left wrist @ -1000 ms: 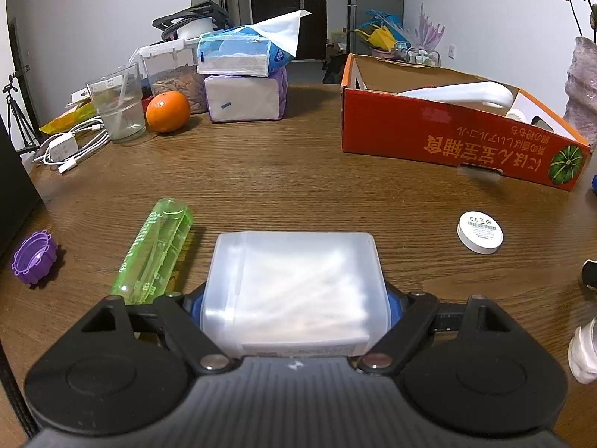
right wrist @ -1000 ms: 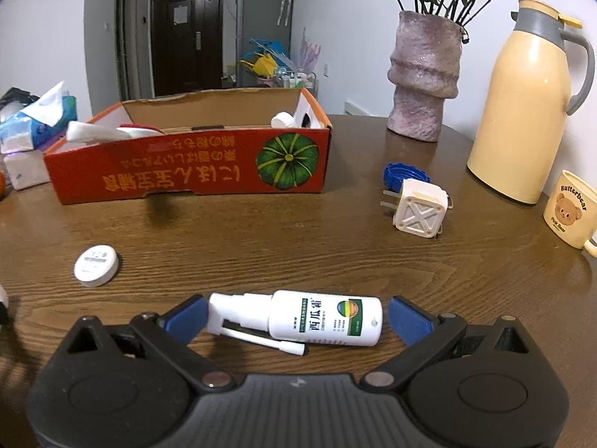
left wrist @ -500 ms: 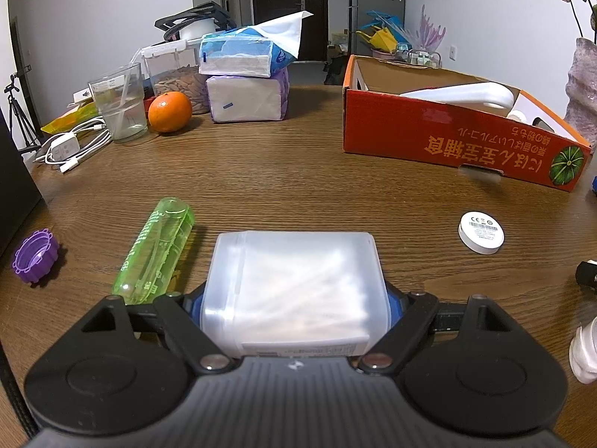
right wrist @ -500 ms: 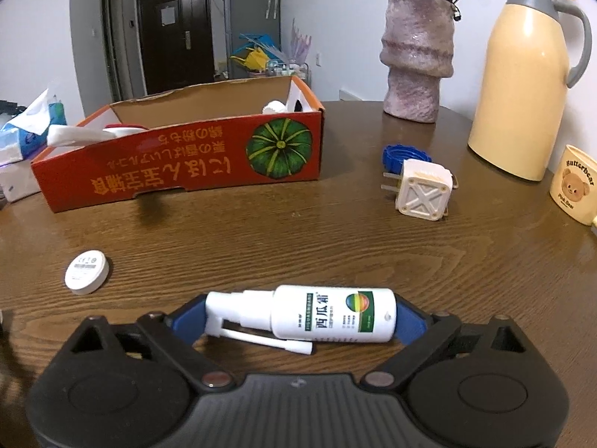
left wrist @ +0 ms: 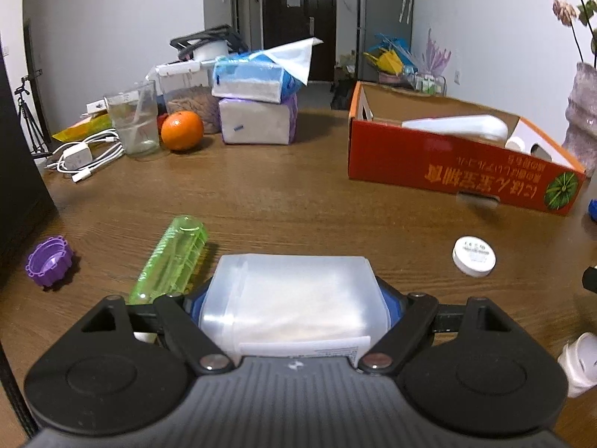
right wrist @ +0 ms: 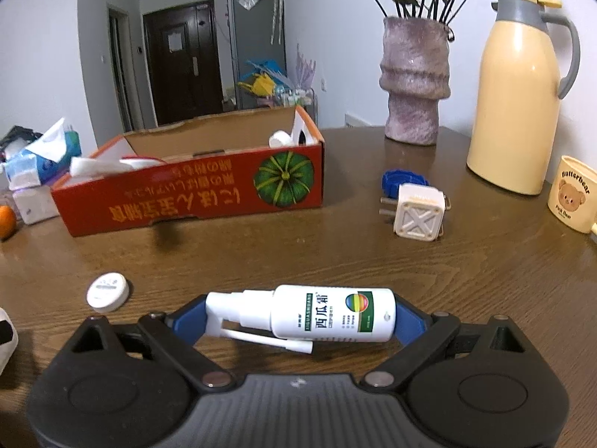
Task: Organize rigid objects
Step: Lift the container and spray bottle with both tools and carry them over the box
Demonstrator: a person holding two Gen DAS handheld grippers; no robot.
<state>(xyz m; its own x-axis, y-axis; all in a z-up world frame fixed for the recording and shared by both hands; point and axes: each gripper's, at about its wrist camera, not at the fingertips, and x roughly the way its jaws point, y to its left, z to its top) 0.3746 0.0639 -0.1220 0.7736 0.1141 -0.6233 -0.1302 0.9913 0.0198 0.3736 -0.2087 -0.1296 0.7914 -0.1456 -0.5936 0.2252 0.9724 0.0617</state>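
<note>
My left gripper is shut on a frosted white plastic box, held just above the wooden table. My right gripper is shut on a white spray bottle lying crosswise between its blue pads, lifted off the table. A red cardboard box stands ahead to the right of the left gripper; in the right wrist view it is ahead to the left and holds white items. A green transparent tube, a purple cap and a white round lid lie on the table.
Tissue packs, an orange, a glass and a white charger cable stand at the far left. A white plug adapter, blue cap, vase, yellow thermos and bear mug stand at the right.
My right gripper closed on the spray bottle and lifted it, tilting its view upward. My left gripper rose slightly with the white box still in it.
</note>
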